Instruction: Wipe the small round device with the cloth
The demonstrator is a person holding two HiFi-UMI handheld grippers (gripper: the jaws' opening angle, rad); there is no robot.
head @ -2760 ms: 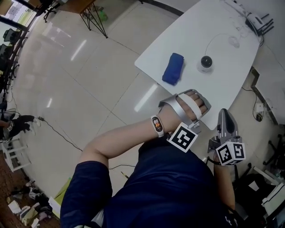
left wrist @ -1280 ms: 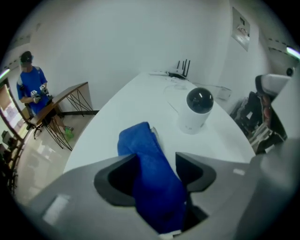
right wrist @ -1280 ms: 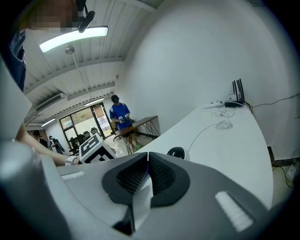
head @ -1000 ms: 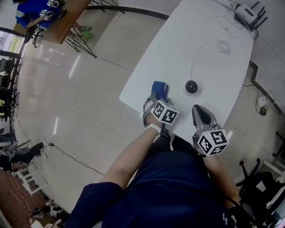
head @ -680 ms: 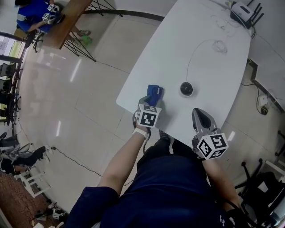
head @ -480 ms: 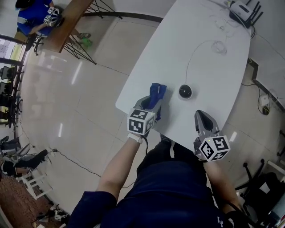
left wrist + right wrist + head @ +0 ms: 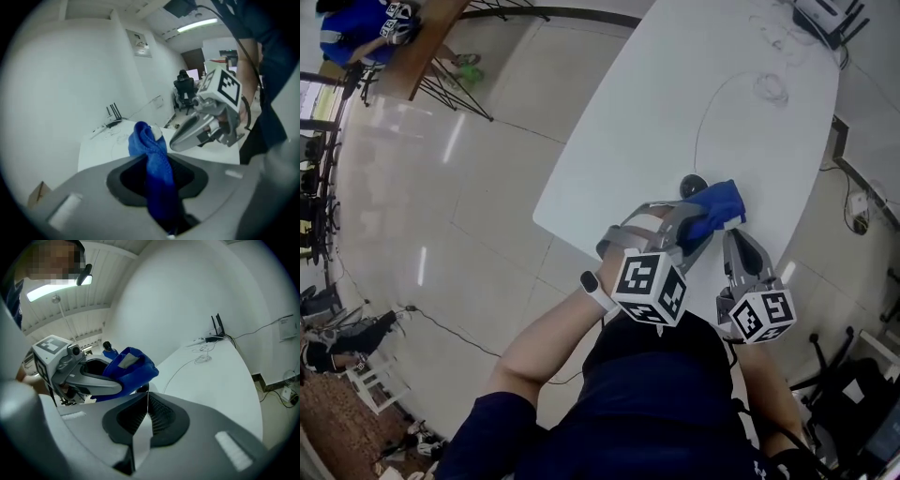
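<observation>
- Left gripper [image 7: 697, 223]: jaws just closing, now part-way shut and clamped on the cloth; the fold runs up between them and bunches past the tips.
- Cloth [image 7: 721, 203]: blue, soft, bunched; held off the tabletop, at 4 o'clock of the device and overlapping its edge in the head view. Contact with the device not determinable.
- Device [image 7: 691, 182]: small, round, dark; on the tabletop near its 6 o'clock edge, half hidden behind the cloth.
- Cable [image 7: 712, 98]: thin, running from the device toward 12 o'clock and ending in a loose coil.
- Right gripper [image 7: 737, 240]: jaws fully together, nothing between them; at 5 o'clock of the cloth, close beside the left gripper, pointing at the device.
- Tabletop [image 7: 656, 84]: white, mostly bare; router [image 7: 831, 16] at the 1 o'clock corner, well apart.
- Step in hand: cloth secured and brought to the device; wiping judged not yet begun.
- Next move: lower the bunched end onto the device's top, then rub across and around it with light pressure.
- Caution: device likely light and able to slide; closed right jaws well placed to brace its side.
</observation>
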